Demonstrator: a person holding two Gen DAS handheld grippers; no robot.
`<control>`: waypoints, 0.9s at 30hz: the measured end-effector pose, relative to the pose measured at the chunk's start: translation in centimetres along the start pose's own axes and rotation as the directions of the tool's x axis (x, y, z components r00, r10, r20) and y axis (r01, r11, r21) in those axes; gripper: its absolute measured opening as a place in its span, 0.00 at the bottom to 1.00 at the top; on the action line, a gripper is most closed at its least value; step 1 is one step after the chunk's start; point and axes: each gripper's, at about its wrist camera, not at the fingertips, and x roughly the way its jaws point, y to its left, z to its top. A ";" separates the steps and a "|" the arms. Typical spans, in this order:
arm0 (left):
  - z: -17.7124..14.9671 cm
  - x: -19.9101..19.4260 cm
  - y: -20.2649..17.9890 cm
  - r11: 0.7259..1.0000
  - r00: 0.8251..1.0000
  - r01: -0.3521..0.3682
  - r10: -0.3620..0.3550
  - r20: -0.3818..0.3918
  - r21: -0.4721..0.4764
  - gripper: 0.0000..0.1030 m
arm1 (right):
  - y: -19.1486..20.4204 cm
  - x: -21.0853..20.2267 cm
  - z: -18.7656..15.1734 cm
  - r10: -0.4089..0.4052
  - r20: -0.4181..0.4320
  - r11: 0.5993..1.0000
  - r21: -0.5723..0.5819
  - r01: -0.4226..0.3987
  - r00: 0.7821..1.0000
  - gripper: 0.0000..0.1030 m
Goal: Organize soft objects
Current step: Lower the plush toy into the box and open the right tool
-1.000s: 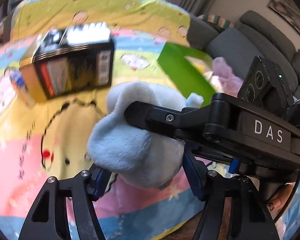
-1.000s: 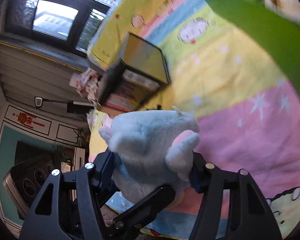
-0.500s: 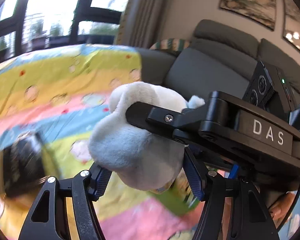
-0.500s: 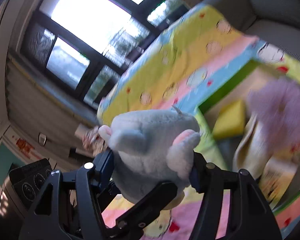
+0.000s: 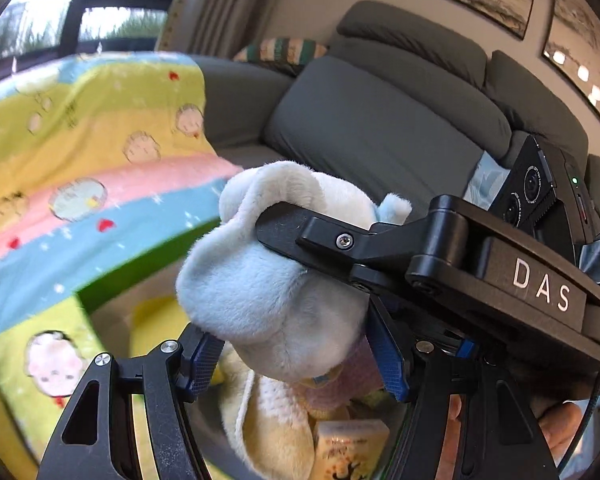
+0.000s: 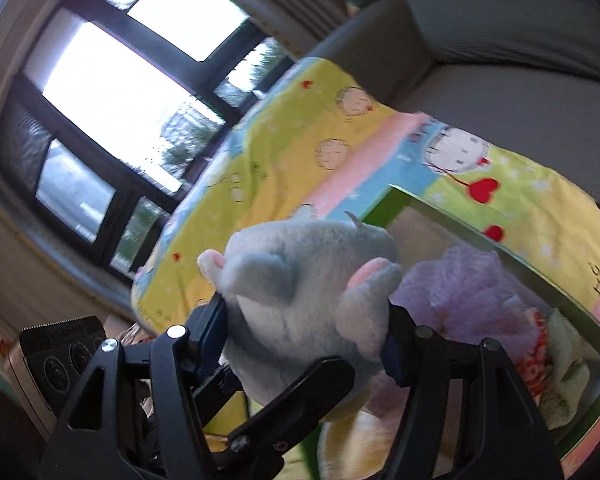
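Observation:
A light blue plush toy (image 5: 268, 296) with pink ears is held in the air by both grippers at once. My left gripper (image 5: 296, 356) is shut on its lower part. My right gripper (image 6: 306, 334) is shut on its sides; the toy (image 6: 300, 312) fills the gap between the fingers. The right gripper's body (image 5: 480, 276) crosses the left wrist view above the toy. Below the toy stands a green box (image 6: 420, 204) holding a purple fluffy toy (image 6: 472, 292), a cream plush (image 5: 268, 432) and other soft items.
A colourful cartoon blanket (image 5: 80, 168) covers the surface under the green box. A grey sofa (image 5: 380, 120) stands behind. Windows (image 6: 112, 92) are on the far side. A small printed carton (image 5: 352, 452) lies in the box.
Both grippers have carried the plush toy away from the black box on the blanket and over the open green box. Both grips are unchanged.

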 end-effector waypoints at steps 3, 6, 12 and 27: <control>-0.2 1.6 0.3 1.000 1.000 0.013 -0.014 -0.025 -0.018 0.65 | -1.2 0.6 0.0 -0.026 -0.009 0.999 0.031 0.026 1.000 0.62; -0.7 2.4 0.6 0.999 0.999 0.013 -0.015 -0.048 -0.044 0.65 | -2.0 1.2 -0.2 -0.047 -0.025 0.997 0.064 0.048 0.999 0.62; -1.3 2.7 1.2 0.996 0.997 0.001 -0.008 -0.072 -0.091 0.65 | -2.2 2.0 -0.4 -0.085 -0.053 0.993 0.074 0.089 0.995 0.67; -2.7 -7.9 2.4 0.980 0.989 -0.142 0.147 0.029 -0.136 0.74 | -0.9 -2.3 -1.4 -0.253 0.041 0.966 -0.047 0.254 0.967 0.82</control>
